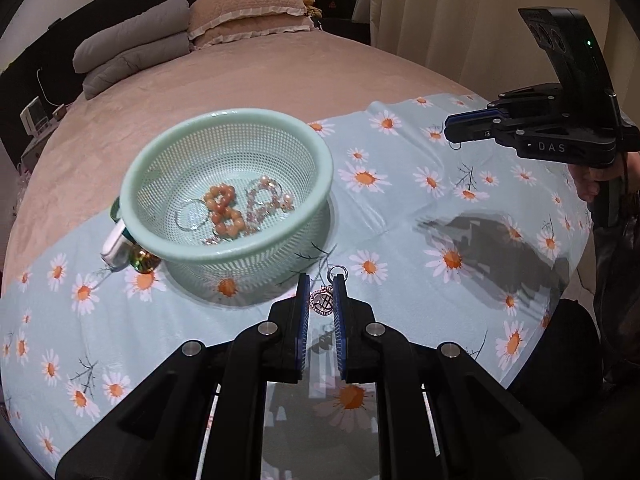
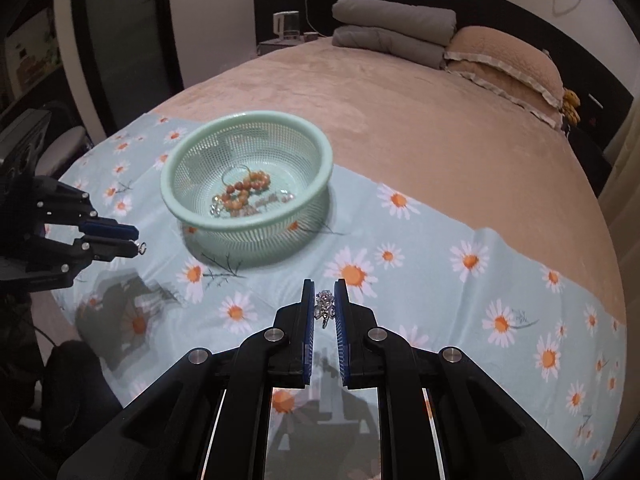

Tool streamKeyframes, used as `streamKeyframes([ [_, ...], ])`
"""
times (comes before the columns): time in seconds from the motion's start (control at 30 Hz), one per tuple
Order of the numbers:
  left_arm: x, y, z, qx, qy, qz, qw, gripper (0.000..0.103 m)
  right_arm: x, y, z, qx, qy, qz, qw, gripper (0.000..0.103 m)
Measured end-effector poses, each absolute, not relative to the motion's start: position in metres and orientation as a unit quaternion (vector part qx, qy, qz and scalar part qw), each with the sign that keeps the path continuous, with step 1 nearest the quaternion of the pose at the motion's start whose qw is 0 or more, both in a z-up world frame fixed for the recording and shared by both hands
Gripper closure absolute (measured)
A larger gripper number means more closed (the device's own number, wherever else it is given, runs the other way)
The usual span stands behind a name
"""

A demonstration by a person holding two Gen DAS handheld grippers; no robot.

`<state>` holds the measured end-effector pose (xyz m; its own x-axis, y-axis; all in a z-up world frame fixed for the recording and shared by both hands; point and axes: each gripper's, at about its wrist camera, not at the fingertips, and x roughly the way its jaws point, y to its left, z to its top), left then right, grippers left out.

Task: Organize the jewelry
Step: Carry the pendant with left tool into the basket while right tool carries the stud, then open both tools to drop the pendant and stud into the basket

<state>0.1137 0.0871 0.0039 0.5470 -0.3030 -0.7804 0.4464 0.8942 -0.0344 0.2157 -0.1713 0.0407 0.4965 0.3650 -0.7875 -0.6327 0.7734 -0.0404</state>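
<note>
Tools above daisy-print cloth [image 1: 400,200] on bed, left tool [image 1: 321,294] pinching round pendant [image 1: 321,302], right tool [image 2: 323,304] pinching crystal charm [image 2: 325,305], mint mesh basket [image 2: 248,120] of beads ahead; loose pinch risks dropping either short.

Left gripper [image 1: 321,294]: matte black linkage arms, round silver pivot pins, blue ribbed pads [image 1: 303,320]. Right gripper [image 2: 323,300]: identical build; white "DAS" lettering, green indicator light, black handle, bare-skinned hand [image 1: 588,184], thin black cable.
</note>
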Motion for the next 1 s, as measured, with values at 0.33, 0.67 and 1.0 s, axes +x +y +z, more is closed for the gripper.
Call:
streamKeyframes([
  [0.33,0.152,0.13,0.042,0.082,0.397,-0.182,0.896,0.091,0.239,-0.102,0.078,-0.192,0.365,0.349,0.842,0.094],
  [0.67,0.198,0.15,0.011,0.08,0.423,-0.174,0.886,0.091,0.275,-0.055,0.031,-0.212,0.392,0.365,0.818,0.094],
  [1.0,0.226,0.138,-0.015,0.092,0.446,-0.188,0.87,0.091,0.301,-0.035,-0.005,-0.21,0.423,0.372,0.799,0.094],
])
